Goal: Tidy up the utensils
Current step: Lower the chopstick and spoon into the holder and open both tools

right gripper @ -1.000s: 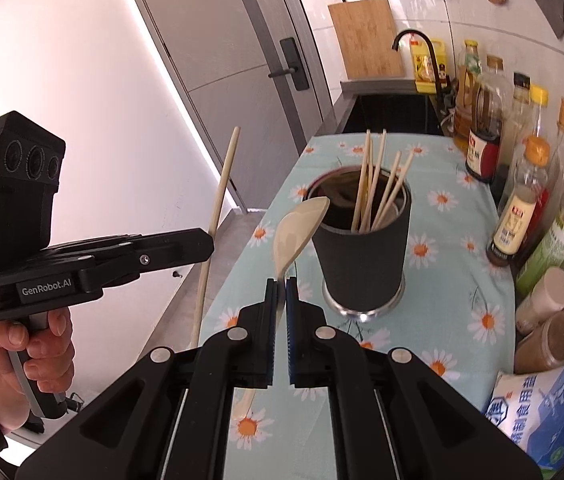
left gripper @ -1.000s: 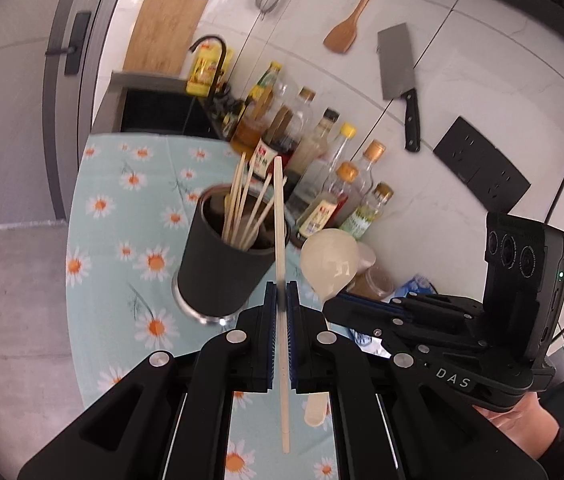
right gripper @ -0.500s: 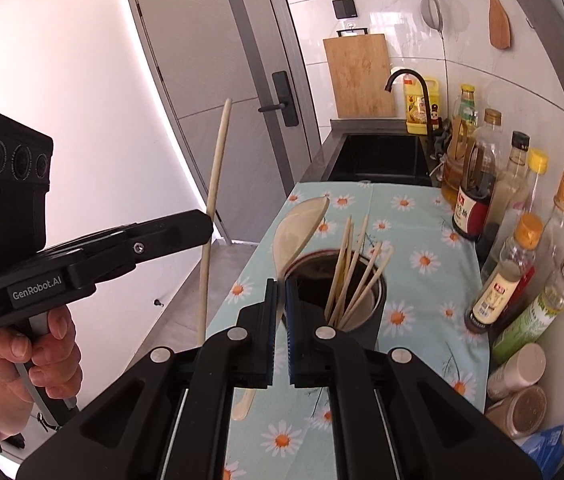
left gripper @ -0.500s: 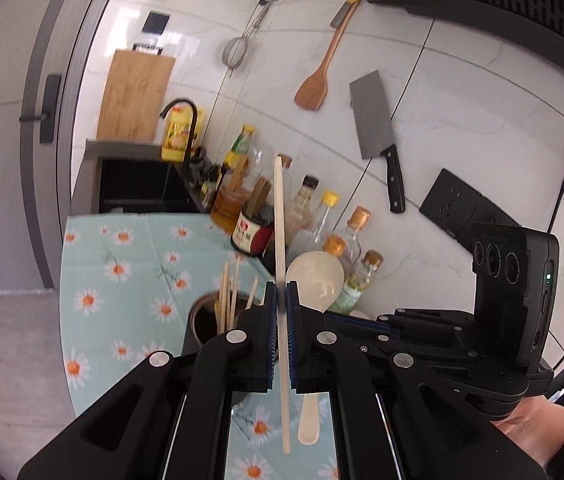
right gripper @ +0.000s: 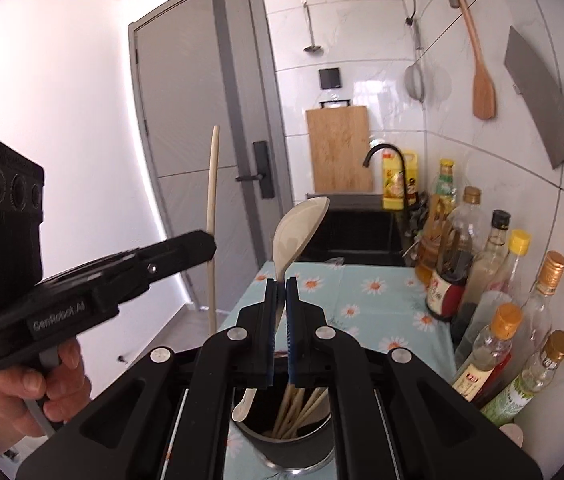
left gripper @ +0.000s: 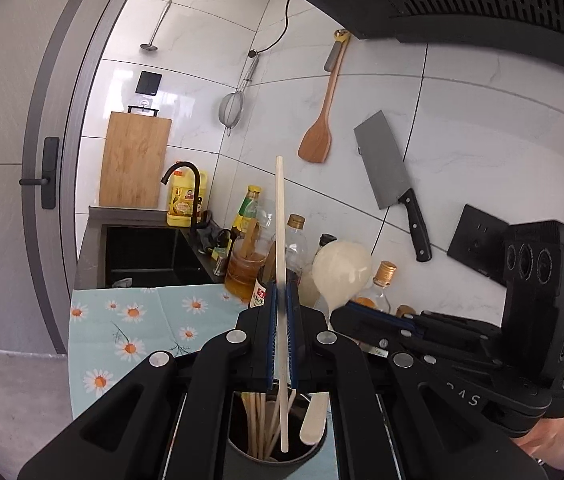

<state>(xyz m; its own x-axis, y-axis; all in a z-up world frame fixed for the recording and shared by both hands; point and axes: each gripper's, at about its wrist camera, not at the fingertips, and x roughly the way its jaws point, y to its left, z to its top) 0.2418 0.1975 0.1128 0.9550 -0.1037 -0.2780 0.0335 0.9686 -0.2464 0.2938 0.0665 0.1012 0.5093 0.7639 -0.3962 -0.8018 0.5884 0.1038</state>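
Both grippers hover directly over the dark holder (left gripper: pixel 277 454), the left gripper (left gripper: pixel 280 292) pinching an upright chopstick (left gripper: pixel 279 220) and the right gripper (right gripper: pixel 280 292) a pale spoon (right gripper: pixel 298 232), lower ends dipping inside.

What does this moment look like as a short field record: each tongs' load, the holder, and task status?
left tongs: shut on a long wooden chopstick, held upright, lower end over the holder's mouth
right tongs: shut on the handle of a pale spoon, bowl up, handle end at the holder's rim
holder: dark cup on the daisy-print cloth, already holding several chopsticks
status: both utensils poised above the cup, not yet released
background: bottles along the wall, cleaver hanging
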